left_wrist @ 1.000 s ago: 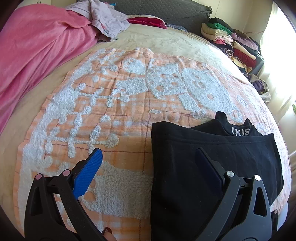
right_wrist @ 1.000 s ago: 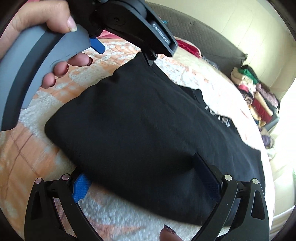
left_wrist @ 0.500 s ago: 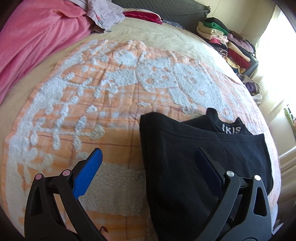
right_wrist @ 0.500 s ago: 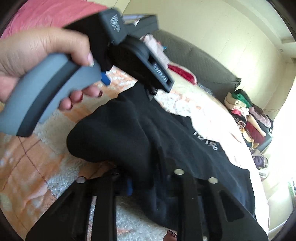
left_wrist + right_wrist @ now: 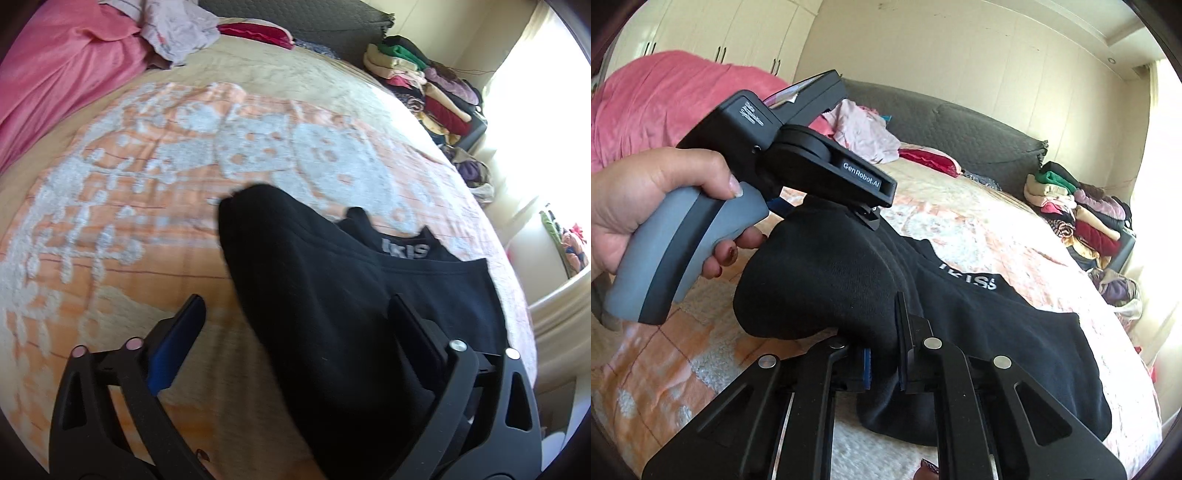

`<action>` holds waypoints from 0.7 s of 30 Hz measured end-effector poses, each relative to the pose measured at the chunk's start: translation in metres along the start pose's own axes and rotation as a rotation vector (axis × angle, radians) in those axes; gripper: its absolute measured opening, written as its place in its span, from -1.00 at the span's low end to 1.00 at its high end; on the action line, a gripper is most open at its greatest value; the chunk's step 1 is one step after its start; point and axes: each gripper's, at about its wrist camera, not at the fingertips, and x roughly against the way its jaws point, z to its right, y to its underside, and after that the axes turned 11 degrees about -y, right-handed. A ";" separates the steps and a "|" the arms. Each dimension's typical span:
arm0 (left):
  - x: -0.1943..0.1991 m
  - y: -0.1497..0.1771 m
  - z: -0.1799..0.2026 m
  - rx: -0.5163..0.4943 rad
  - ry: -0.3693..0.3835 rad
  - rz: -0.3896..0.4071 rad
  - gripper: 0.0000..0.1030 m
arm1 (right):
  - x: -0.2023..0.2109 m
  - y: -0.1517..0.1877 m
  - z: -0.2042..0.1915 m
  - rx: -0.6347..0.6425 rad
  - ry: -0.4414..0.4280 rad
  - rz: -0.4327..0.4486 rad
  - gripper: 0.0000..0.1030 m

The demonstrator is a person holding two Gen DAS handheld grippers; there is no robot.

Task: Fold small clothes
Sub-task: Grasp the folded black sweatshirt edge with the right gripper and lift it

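Note:
A black garment (image 5: 332, 302) with white lettering at its neck lies on an orange and white blanket (image 5: 147, 177) on the bed. My right gripper (image 5: 884, 347) is shut on the near edge of the black garment (image 5: 979, 325) and lifts it into a hump. My left gripper (image 5: 295, 328) is open, its right finger over the black cloth and its left finger (image 5: 177, 339) over the blanket. In the right wrist view the left gripper's body (image 5: 798, 158) sits above the garment's raised fold, held by a hand.
A pink cover (image 5: 62, 77) and a pale garment (image 5: 177, 29) lie at the far left of the bed. A stack of folded clothes (image 5: 421, 81) stands at the far right by a bright window. A dark headboard (image 5: 960, 140) runs behind.
My right gripper has shut on the garment's near edge and lifted it, bunching the cloth upward. The left gripper has stayed open, shifting a little forward over the garment.

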 end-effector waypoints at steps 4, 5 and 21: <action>0.007 0.000 0.025 -0.015 0.012 0.005 -0.20 | 0.009 0.002 0.008 -0.045 -0.003 0.013 -0.85; 0.010 -0.001 0.034 -0.030 0.000 0.013 -0.34 | 0.012 0.003 0.010 -0.053 -0.002 0.018 -0.85; 0.042 -0.011 0.126 -0.170 -0.049 0.081 -0.46 | 0.058 0.016 0.065 -0.243 0.033 0.119 -0.85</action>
